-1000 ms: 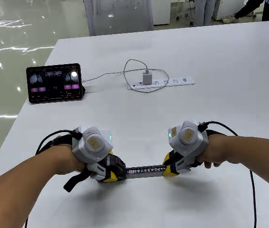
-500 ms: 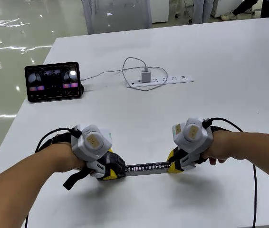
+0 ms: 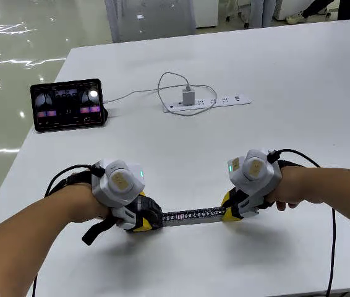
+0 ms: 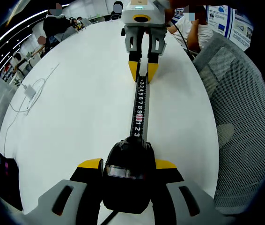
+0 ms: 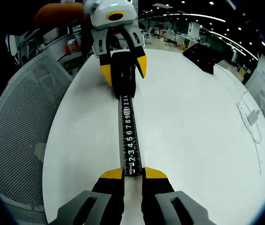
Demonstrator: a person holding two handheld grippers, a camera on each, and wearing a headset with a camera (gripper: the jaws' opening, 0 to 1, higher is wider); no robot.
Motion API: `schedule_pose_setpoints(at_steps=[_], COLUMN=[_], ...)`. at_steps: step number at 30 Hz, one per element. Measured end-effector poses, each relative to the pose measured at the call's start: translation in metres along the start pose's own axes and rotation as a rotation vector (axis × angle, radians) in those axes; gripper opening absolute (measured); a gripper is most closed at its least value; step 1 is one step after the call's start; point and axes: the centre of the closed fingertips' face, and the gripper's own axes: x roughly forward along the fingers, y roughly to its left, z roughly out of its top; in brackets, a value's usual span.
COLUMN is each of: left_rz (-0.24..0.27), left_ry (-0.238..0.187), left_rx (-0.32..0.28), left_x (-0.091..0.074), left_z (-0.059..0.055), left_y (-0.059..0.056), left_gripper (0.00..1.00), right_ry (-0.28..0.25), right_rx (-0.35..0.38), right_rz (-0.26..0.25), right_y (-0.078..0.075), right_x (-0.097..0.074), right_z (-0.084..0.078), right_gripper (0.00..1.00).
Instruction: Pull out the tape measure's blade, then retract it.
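1. The left tool (image 3: 141,219) is clenched around the black case (image 4: 128,178), one yellow-tipped jaw on each side. This pins the case down so that it cannot slide toward the pull.
2. The right tool (image 3: 230,213) is clamped on the free end of the blade (image 5: 128,136), its two jaws pressed together over the tip. Gripping at the very end leaves the whole drawn length bare between the tools.
3. The two tools face each other along one line, which lets the blade run straight and flat from the case mouth to the right tool. It lies just over the surface (image 3: 224,142), near its front edge and closer to the left corner than the right.
4. I judge the pull-out step to be in hand: a short stretch is out and the retract is not yet begun.
5. Black numerals run along the blade. From the right tool toward the case they read 1 to 9, then a red mark where 10 falls, then 1, 2, 3, 4.
6. No brand can be read on the case.
7. Toward the far left edge a tablet (image 3: 68,104) stands with a lit screen, its content too small to read. A power strip (image 3: 209,103) with a white charger (image 3: 188,98) plugged in lies well apart, further back.
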Motion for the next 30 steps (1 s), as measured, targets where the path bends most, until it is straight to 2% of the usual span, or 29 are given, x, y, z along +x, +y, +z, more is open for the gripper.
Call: schedule_pose_setpoints(at_steps=[30], left_rz=[0.004], left_ry=[0.000], left_rx=[-0.002], left_x=[0.000], left_z=[0.000], left_y=[0.000], left_gripper=[0.35], right_ry=[0.026], right_rx=[-0.014], right_rz=[0.001], right_y=[-0.002], right_x=[-0.010], right_z=[-0.015], right_gripper=[0.09])
